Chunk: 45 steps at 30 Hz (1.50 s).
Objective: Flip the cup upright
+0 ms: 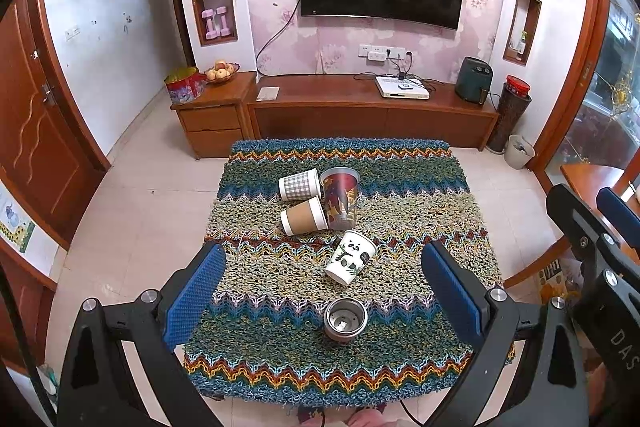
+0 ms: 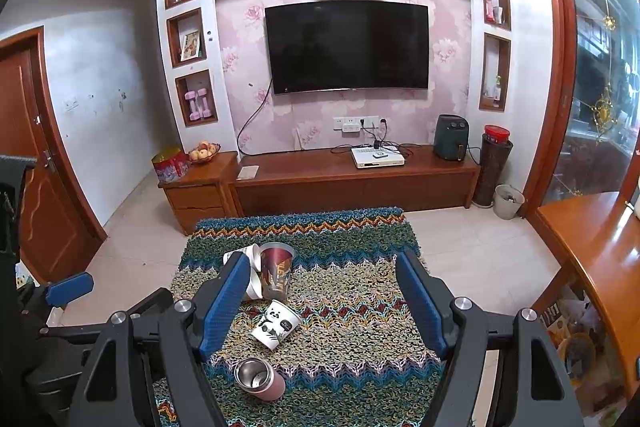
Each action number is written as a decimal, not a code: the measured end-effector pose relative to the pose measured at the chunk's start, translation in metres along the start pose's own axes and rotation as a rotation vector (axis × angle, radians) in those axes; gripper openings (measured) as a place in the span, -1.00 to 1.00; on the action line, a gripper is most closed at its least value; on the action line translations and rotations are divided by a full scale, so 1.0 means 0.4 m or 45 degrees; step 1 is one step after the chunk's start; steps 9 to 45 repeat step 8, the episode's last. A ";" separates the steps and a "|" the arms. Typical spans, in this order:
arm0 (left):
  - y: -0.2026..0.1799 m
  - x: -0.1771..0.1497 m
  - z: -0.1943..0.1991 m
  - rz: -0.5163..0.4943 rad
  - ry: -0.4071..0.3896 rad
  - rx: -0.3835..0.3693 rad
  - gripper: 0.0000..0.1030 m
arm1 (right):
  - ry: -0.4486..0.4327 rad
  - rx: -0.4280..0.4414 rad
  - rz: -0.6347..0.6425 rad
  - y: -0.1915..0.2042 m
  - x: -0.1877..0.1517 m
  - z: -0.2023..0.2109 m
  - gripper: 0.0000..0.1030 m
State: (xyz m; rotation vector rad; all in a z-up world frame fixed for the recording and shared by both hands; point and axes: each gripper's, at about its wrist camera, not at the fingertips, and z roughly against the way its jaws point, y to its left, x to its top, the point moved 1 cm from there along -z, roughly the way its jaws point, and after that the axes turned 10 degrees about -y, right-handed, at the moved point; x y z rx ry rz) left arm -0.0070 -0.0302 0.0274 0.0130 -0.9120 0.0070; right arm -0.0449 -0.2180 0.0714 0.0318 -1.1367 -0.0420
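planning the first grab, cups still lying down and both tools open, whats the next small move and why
Probably lower the right tool toward the panda cup. That cup lies on its side on the mat, apart from the other cups, and sits between the open fingers in the right wrist view. The left tool is open and holds nothing.

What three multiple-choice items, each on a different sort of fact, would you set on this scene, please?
1. Which cup is nearest the cameras? A red printed cup; B steel-lined cup; C checked cup.
2. How many cups are on the table? A three; B five; C seven.
3. How is the panda cup resting? A upright; B upside down; C on its side.

Answers: 1 B, it sits closest to the near edge. 2 B, five cups show. 3 C, its wall lies on the cloth.
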 end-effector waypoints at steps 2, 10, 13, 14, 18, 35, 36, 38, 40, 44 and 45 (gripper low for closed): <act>0.000 0.000 -0.001 -0.001 0.007 -0.002 0.92 | 0.003 0.000 0.000 0.001 -0.001 -0.001 0.47; 0.005 -0.003 -0.008 0.002 0.028 0.003 0.92 | 0.008 0.003 0.001 0.005 0.000 0.001 0.47; 0.005 -0.003 -0.008 0.002 0.028 0.003 0.92 | 0.008 0.003 0.001 0.005 0.000 0.001 0.47; 0.005 -0.003 -0.008 0.002 0.028 0.003 0.92 | 0.008 0.003 0.001 0.005 0.000 0.001 0.47; 0.005 -0.003 -0.008 0.002 0.028 0.003 0.92 | 0.008 0.003 0.001 0.005 0.000 0.001 0.47; 0.005 -0.003 -0.008 0.002 0.028 0.003 0.92 | 0.008 0.003 0.001 0.005 0.000 0.001 0.47; 0.005 -0.003 -0.008 0.002 0.028 0.003 0.92 | 0.008 0.003 0.001 0.005 0.000 0.001 0.47; 0.005 -0.003 -0.008 0.002 0.028 0.003 0.92 | 0.008 0.003 0.001 0.005 0.000 0.001 0.47; 0.005 -0.003 -0.008 0.002 0.028 0.003 0.92 | 0.008 0.003 0.001 0.005 0.000 0.001 0.47; 0.005 -0.003 -0.008 0.002 0.028 0.003 0.92 | 0.008 0.003 0.001 0.005 0.000 0.001 0.47; 0.005 -0.003 -0.008 0.002 0.028 0.003 0.92 | 0.008 0.003 0.001 0.005 0.000 0.001 0.47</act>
